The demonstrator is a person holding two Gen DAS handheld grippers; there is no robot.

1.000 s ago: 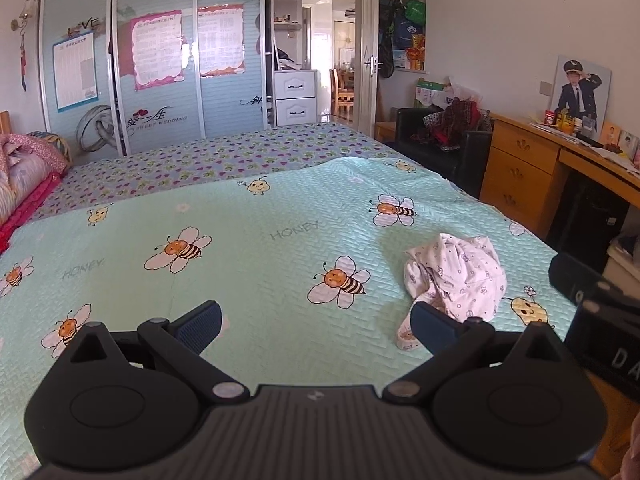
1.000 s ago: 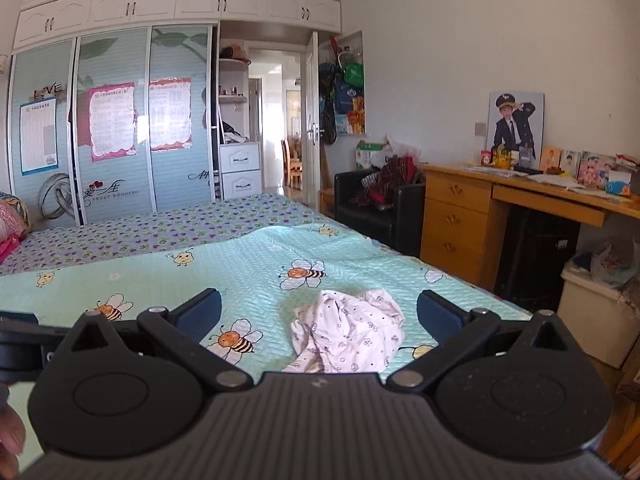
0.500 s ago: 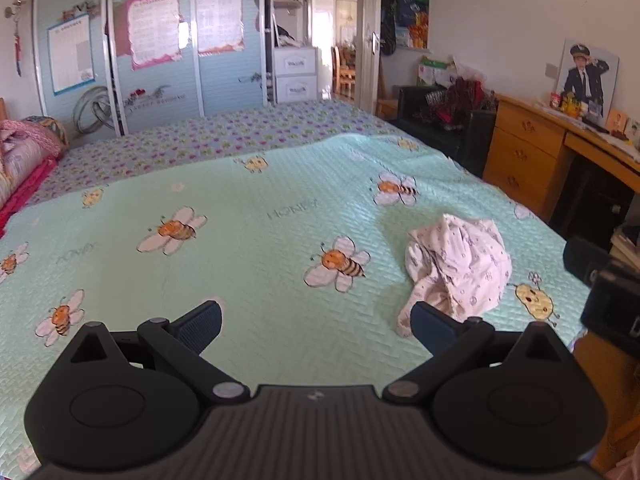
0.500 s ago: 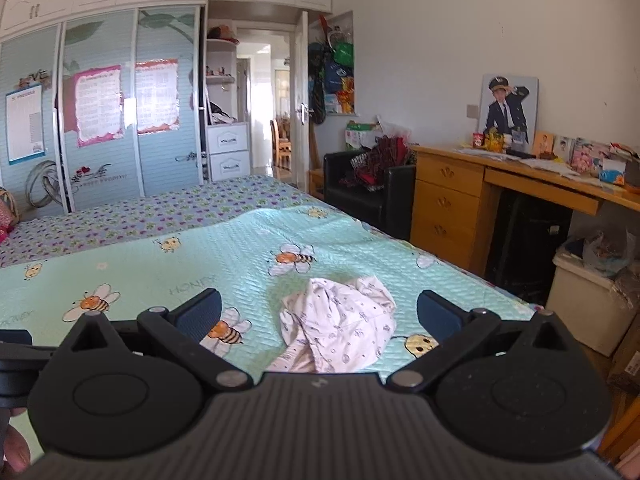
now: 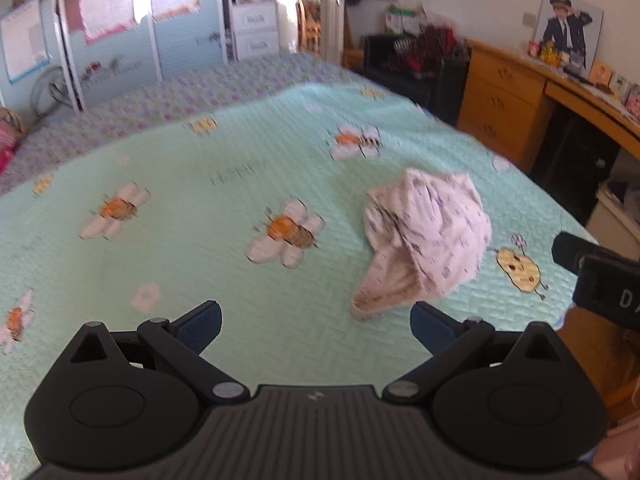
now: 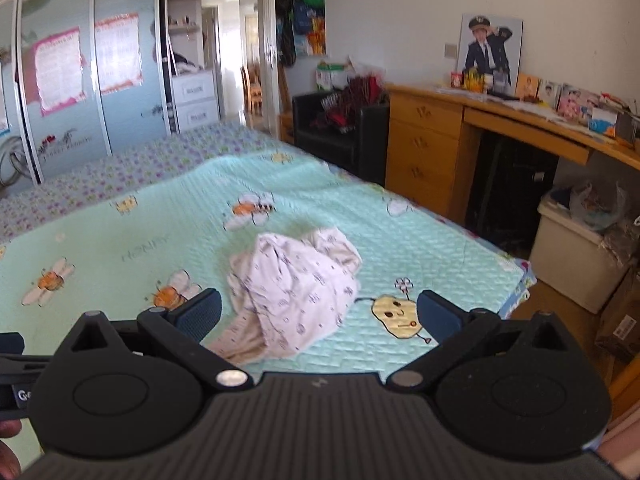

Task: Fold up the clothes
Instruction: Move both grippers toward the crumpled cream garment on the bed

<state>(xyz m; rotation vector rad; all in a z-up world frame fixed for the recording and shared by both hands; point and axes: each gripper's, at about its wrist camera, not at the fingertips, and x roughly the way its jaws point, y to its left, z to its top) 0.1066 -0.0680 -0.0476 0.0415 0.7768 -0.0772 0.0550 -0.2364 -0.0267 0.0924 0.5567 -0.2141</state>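
Right wrist view showed a crumpled white garment (image 6: 292, 292) on the bed (image 6: 420, 240), looking light and limp, best pinched at its beige hem; right tongs (image 6: 318, 316) and left tongs (image 5: 316, 326) gaped wide, empty.

A bed (image 5: 200, 184) fills both views, spread with a pale green quilted cover (image 6: 420, 240) printed with cartoon bees and the word HONEY. Beyond it a purple flowered sheet (image 6: 160, 164) covers the far part of the bed. One crumpled white garment (image 6: 296, 284) with small purple marks lies on the cover: between the right fingers (image 6: 200, 314), and just ahead of the left wrist view's right-hand finger (image 5: 434, 326).
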